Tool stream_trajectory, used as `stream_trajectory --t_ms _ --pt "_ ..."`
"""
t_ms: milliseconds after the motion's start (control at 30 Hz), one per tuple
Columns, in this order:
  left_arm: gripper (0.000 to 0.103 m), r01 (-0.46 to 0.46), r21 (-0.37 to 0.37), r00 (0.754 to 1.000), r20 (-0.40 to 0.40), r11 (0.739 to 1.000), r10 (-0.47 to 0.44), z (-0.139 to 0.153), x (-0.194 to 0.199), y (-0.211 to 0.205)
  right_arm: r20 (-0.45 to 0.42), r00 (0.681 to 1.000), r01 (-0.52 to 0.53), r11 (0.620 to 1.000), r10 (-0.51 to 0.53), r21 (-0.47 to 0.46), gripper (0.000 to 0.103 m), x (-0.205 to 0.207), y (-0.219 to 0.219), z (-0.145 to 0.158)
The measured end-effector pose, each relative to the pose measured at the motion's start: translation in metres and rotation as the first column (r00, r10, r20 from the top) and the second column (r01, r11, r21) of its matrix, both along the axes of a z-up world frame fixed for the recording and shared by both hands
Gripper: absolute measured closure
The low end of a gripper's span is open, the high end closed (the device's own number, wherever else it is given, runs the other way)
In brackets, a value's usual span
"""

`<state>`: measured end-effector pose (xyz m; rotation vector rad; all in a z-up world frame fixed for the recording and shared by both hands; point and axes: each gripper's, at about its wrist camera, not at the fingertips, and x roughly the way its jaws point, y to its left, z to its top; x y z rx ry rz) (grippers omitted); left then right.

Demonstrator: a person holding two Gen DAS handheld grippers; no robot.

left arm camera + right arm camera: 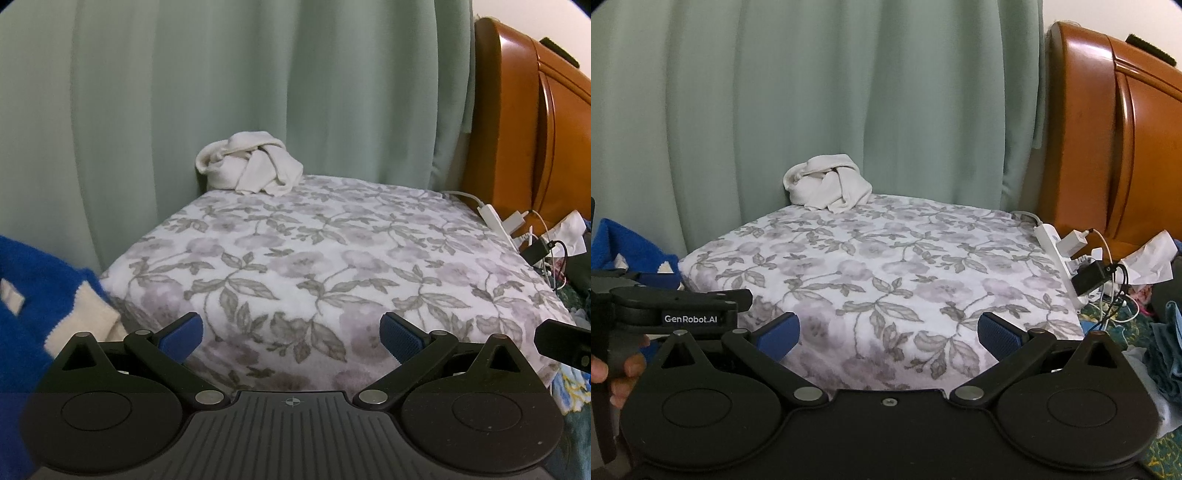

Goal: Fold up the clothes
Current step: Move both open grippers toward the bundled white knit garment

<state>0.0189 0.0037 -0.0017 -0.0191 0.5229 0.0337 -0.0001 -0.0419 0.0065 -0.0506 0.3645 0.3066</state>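
A crumpled white garment [249, 166] lies bunched at the far left corner of a flower-patterned surface [314, 258], against the green curtain; it also shows in the right wrist view [827, 186]. A blue and cream fuzzy garment [40, 295] lies at the left, off the surface, and shows in the right wrist view [624, 247]. My left gripper [291, 336] is open and empty over the near edge. My right gripper [888, 338] is open and empty over the near edge, with the left gripper's body [676, 306] beside it on the left.
A green curtain [221, 92] hangs behind the surface. An orange wooden headboard [1115, 140] stands at the right. A white power strip [1056, 251] with chargers and cables lies along the right edge. Crumpled paper [1148, 262] and blue cloth [1167, 354] lie further right.
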Motion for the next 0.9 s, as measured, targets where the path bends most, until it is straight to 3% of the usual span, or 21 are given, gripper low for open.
stream_trajectory --t_ms 900 --pt "0.0 -0.031 0.009 0.999 -0.029 0.999 0.031 0.002 0.053 -0.001 -0.04 0.999 0.005 1.0 -0.005 -0.022 0.001 0.059 0.02 0.007"
